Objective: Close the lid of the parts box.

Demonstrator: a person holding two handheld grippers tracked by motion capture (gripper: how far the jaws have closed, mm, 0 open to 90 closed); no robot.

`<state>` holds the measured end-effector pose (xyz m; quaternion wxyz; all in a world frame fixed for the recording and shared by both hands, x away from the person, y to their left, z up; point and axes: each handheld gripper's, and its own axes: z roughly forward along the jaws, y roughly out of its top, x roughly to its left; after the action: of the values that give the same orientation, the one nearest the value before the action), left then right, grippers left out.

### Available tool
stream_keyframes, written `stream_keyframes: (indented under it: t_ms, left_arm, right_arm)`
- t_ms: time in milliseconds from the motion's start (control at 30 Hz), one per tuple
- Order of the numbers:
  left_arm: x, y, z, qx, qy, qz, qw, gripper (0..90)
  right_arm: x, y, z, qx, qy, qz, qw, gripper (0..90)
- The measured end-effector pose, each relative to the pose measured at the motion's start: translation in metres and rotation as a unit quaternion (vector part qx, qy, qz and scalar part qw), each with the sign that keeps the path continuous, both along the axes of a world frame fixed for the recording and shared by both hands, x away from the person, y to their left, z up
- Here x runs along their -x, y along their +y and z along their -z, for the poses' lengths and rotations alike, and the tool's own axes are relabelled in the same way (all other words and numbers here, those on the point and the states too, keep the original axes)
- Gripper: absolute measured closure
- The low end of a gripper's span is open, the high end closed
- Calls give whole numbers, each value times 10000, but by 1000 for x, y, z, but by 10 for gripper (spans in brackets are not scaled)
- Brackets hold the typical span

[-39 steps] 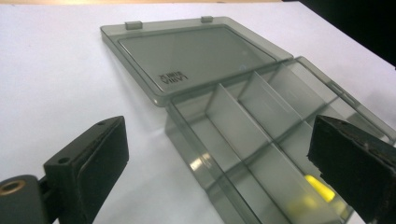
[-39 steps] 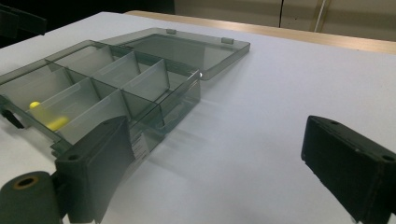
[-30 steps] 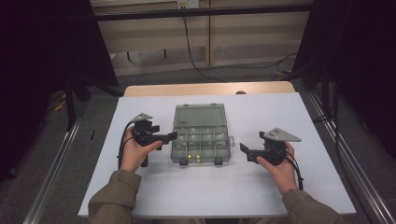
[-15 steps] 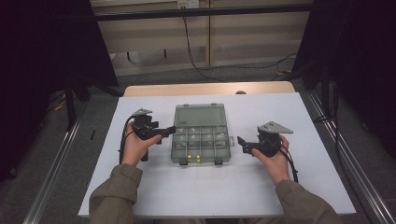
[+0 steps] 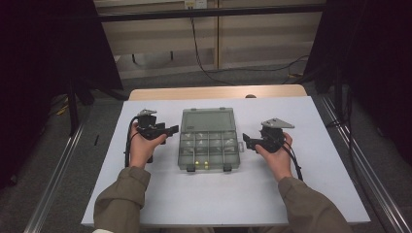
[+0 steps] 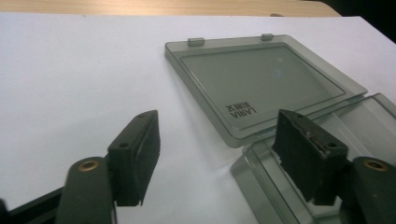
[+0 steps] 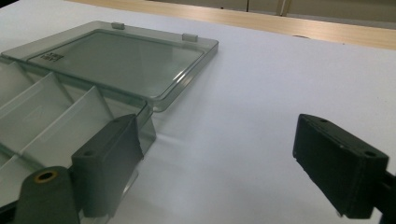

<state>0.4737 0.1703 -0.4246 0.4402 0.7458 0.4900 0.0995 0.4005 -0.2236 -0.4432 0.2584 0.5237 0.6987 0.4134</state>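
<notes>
A clear grey compartment box (image 5: 208, 145) lies open in the middle of the white table, its lid (image 5: 209, 120) folded flat on the far side. Small yellow pieces (image 5: 201, 164) sit in its front compartments. My left gripper (image 5: 171, 130) is level at the box's left edge. Its jaws have just been closing, and in the left gripper view (image 6: 219, 158) one is over the tray's corner (image 6: 373, 112) and the other over bare table, pressing on nothing. My right gripper (image 5: 246, 141) is by the box's right edge, its jaws slightly closing. In the right gripper view (image 7: 219, 154) only table lies between them.
The white table top (image 5: 316, 184) has free room in front of the box and on both sides. A wooden edge (image 5: 218, 92) runs along the back. Metal rails (image 5: 58, 165) flank the table, and cables (image 5: 214, 73) lie on the floor behind.
Both hands have moved away from me, up along the box's sides. The right gripper has come in closer to the box's right edge. The left jaws stand narrower than before.
</notes>
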Motion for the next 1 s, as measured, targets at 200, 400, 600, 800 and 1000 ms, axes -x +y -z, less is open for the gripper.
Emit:
stream_keyframes:
  t_ms: [200, 400, 600, 800, 1000]
  left_arm:
    - [-5, -3, 5, -117, 57, -79, 9999, 471]
    - [-11, -5, 11, -305, 15, -198, 9993, 594]
    - [-15, -9, 16, -234, 79, -361, 9990, 735]
    - [-22, -11, 20, -152, 200, -517, 9983, 862]
    - [-29, -13, 24, -116, 290, -585, 9978, 900]
  right_arm:
    - [-15, 4, 1, 29, 118, -3, 9999, 352]
    - [-27, 10, 2, -23, 178, 113, 9998, 496]
    - [-40, 12, 3, -41, 224, 223, 9995, 570]
    - [-49, 14, 10, 14, 391, 196, 9990, 750]
    - [-59, 16, 12, -174, 531, 175, 9983, 862]
